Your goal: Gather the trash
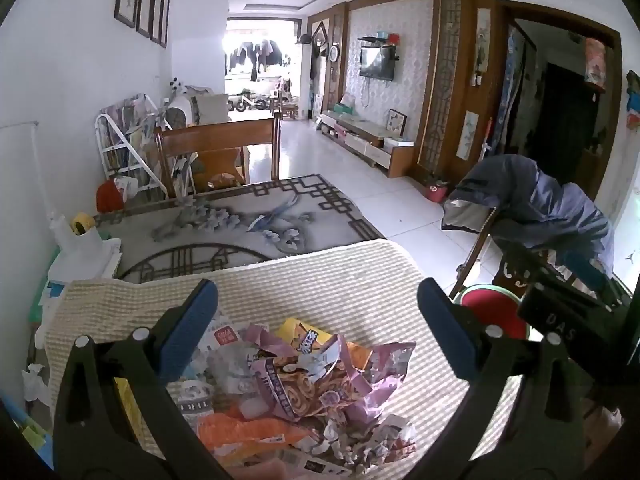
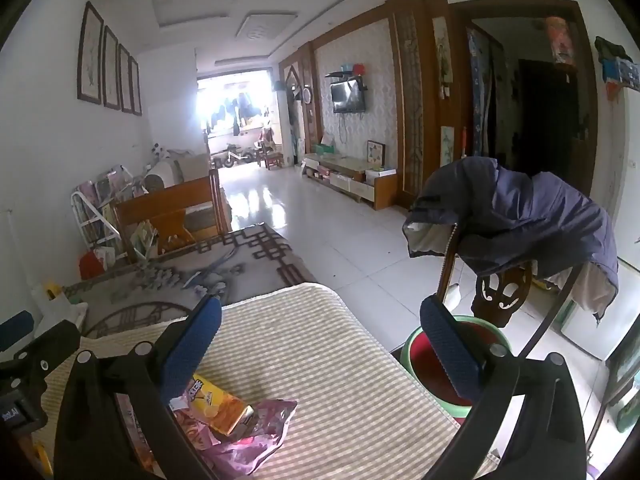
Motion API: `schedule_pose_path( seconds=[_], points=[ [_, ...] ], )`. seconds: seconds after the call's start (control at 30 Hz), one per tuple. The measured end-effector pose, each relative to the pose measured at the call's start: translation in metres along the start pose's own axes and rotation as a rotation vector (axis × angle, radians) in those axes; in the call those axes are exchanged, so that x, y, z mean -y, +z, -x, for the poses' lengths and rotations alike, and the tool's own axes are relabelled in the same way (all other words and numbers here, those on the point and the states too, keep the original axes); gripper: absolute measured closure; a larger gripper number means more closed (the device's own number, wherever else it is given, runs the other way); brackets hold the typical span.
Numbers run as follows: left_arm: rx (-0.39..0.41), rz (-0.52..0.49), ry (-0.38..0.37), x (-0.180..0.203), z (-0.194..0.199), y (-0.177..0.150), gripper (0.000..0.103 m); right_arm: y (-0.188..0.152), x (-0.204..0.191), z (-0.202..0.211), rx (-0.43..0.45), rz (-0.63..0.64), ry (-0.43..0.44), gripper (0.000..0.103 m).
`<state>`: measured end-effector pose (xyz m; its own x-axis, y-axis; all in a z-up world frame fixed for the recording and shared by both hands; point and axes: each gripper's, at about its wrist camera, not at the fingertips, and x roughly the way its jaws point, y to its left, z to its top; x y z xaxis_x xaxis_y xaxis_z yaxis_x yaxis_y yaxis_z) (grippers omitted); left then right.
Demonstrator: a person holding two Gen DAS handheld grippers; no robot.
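A heap of snack wrappers (image 1: 296, 392) lies on the striped table mat (image 1: 320, 280): purple bags, an orange one, a yellow packet and torn paper. My left gripper (image 1: 320, 300) hangs open just above the heap, nothing between its blue pads. In the right wrist view the yellow packet (image 2: 220, 404) rests on a purple bag (image 2: 256, 432) at the heap's right edge. My right gripper (image 2: 320, 320) is open and empty, off to the right of the heap, its right finger over a red bin with a green rim (image 2: 432, 364) beside the table.
A wooden chair draped with a dark blue jacket (image 2: 516, 220) stands right of the table. The bin (image 1: 496, 312) sits under it. White boxes and tissue (image 1: 80, 248) crowd the table's left edge. A wooden bench (image 1: 216, 152) stands beyond the table.
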<state>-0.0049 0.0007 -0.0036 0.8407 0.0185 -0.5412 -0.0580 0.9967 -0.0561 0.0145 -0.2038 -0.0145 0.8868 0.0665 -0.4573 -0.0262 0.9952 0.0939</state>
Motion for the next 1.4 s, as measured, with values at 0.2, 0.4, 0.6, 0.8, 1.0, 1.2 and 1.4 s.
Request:
schedule_pose_path(
  seconds=[0.2,0.4,0.6,0.8,1.0,1.2,1.4],
  points=[
    [-0.007,-0.004,-0.005,0.0018,-0.0004,-0.002,0.005,-0.0014,-0.0006,0.0001,-0.003,0.0,-0.002,0.007],
    [-0.01,-0.004,-0.007,0.002,-0.0012,-0.0025,0.005,-0.0024,0.0009,0.0023,-0.003,-0.01,-0.009,0.007],
    [-0.012,0.001,-0.007,0.0036,-0.0014,-0.0039,0.005,-0.0021,0.0029,0.001,-0.006,-0.007,-0.007,0.007],
    [-0.026,0.019,-0.016,0.0016,-0.0053,-0.009,0.005,-0.002,0.003,0.0005,-0.006,-0.007,-0.014,0.007],
    [-0.034,0.028,-0.026,-0.0003,-0.0068,-0.0083,0.005,-0.0023,0.0041,0.0009,-0.008,-0.014,-0.023,0.007],
    [-0.034,0.028,-0.026,0.0001,-0.007,-0.008,0.005,-0.0022,0.0049,0.001,-0.01,-0.016,-0.024,0.007],
    [-0.035,0.029,-0.025,-0.0002,-0.0069,-0.0078,0.005,-0.0026,0.0049,0.001,-0.009,-0.016,-0.023,0.007]
  ],
)
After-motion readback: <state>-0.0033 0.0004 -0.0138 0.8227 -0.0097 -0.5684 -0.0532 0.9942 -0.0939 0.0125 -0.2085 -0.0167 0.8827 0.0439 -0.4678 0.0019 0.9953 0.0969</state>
